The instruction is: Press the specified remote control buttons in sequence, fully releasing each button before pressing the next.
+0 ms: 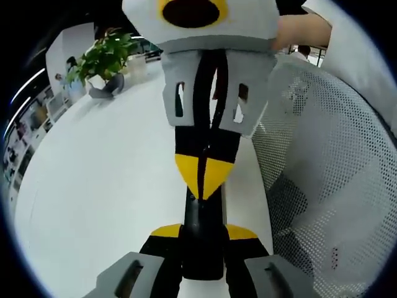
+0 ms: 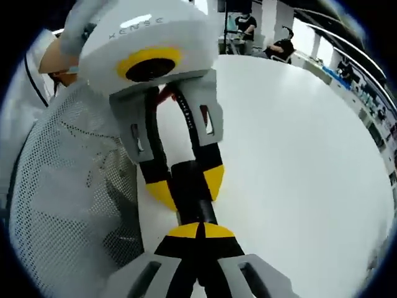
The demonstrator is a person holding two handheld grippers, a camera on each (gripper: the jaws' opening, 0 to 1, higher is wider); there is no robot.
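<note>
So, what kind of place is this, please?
Probably an open-plan office. A large white table fills the foreground, with a potted plant at its far end and a white mesh chair beside it. In the right gripper view, people sit at desks in the background.

Bright, even overhead lighting; the white table is nearly overexposed. Shadows are faint. Fisheye distortion bends edges; far background is soft.
</note>
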